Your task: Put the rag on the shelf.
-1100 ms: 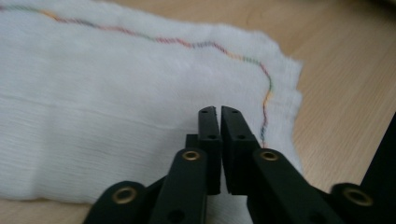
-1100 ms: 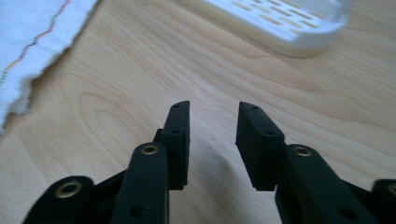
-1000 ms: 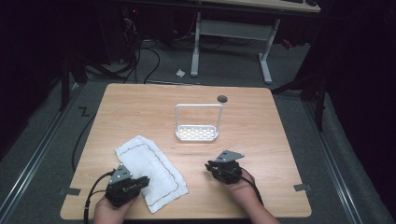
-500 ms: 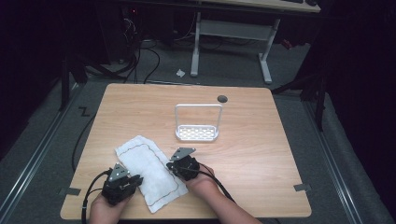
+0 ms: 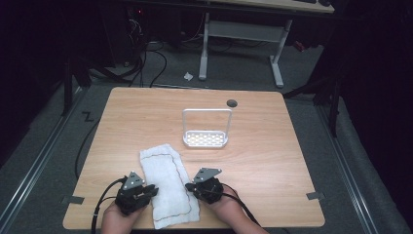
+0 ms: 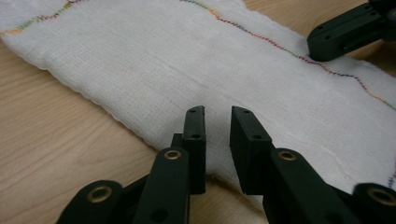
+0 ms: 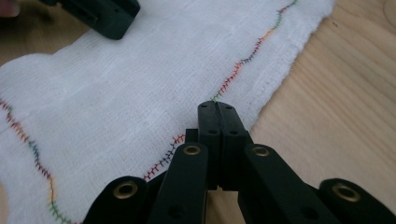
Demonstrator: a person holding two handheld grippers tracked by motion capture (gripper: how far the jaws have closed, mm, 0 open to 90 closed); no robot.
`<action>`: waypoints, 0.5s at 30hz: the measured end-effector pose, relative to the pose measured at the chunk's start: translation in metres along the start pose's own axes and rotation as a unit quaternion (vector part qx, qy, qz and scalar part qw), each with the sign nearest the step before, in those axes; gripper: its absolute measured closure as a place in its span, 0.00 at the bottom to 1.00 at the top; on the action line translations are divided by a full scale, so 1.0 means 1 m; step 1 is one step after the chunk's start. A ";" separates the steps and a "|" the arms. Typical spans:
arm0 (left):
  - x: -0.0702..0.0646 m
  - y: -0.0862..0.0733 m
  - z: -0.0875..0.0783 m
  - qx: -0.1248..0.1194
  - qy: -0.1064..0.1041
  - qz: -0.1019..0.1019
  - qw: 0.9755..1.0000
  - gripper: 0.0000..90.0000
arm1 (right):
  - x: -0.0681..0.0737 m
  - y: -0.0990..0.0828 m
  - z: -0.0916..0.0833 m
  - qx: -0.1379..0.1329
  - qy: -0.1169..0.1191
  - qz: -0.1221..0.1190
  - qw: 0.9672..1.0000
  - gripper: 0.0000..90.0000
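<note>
A white gauze cloth (image 5: 168,185) with a multicoloured stitched line lies on the wooden bench (image 5: 263,146), at the near edge, nearer than the white wire rack (image 5: 206,129). At the cloth's left edge, the left gripper (image 6: 217,119) holds its jaws a little apart, tips over the weave just inside the border. At the cloth's right edge, the right gripper (image 7: 217,108) has its jaws pressed together; whether cloth is pinched between them cannot be told. Their tips sit on the stitched line.

Table brightly lit from above, surroundings dark; close-ups sharp, soft shadows.
</note>
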State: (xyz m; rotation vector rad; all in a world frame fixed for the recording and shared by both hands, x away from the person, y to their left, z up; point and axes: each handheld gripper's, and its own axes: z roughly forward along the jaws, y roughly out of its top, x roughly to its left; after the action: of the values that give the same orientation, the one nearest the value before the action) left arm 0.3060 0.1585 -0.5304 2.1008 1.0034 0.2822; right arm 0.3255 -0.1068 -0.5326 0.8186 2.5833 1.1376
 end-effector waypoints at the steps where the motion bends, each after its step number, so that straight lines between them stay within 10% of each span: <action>1: -0.003 0.001 0.001 0.002 -0.003 0.005 1.000 0.85 | 0.001 -0.003 -0.003 0.003 0.002 0.000 1.000 1.00; 7: -0.014 0.002 0.005 0.003 -0.032 0.014 0.999 0.85 | 0.008 -0.021 -0.023 0.006 0.006 -0.004 1.000 1.00; 10: -0.017 0.005 0.001 -0.011 0.006 0.040 0.999 0.85 | 0.009 -0.023 -0.024 -0.004 0.001 -0.001 1.000 1.00; 15: -0.002 0.018 0.005 -0.006 0.020 0.022 1.000 0.84 | -0.011 0.002 -0.013 -0.024 -0.034 0.004 0.999 1.00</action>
State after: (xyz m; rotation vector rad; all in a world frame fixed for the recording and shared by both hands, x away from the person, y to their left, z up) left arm 0.3172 0.1475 -0.5206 2.1157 0.9786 0.3526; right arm 0.3299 -0.1196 -0.5226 0.8430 2.4895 1.1488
